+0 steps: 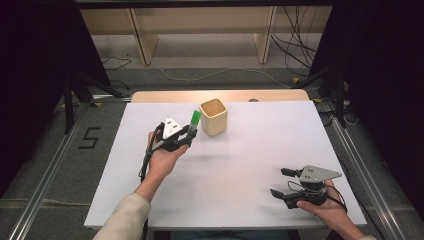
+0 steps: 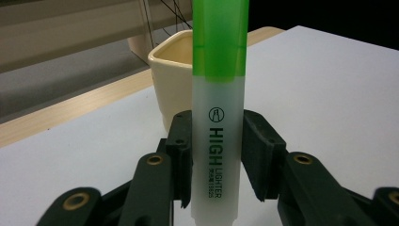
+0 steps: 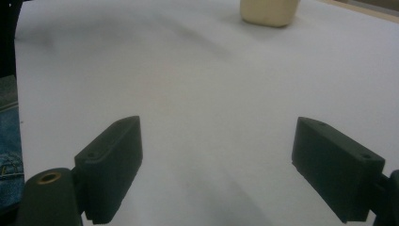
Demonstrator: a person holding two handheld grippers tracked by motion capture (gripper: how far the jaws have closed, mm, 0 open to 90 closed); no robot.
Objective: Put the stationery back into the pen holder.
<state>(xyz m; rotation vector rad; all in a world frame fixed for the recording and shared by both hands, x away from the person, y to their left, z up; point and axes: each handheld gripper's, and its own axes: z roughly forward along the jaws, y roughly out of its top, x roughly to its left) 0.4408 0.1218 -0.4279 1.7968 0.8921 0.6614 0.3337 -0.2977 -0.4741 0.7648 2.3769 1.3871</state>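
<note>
1. The table (image 1: 250, 165) is white; its near edge is cut off at the bottom of the high view, beside the right tongs.
2. The cup (image 1: 214, 116) is cream and square. It stands just beside and beyond the left tongs, well apart from the right tongs. In the left gripper view the marker hides its right part, and its inside cannot be seen. In the right gripper view only its base (image 3: 269, 12) is in frame, far ahead of the jaws.
3. The right tongs (image 1: 283, 182) rest low near the table's front right corner. Its jaws stand wide apart with nothing between them.
4. The left tongs (image 1: 186, 137) have closed their jaws on the marker, one pad on each side of the white barrel.
5. The marker (image 2: 219, 117) stands upright in the left tongs, green cap up. The top of the cap is cut off. On the barrel I read "HIGH LIGHTER"; the small line of print beside it is too fine to read.
</note>
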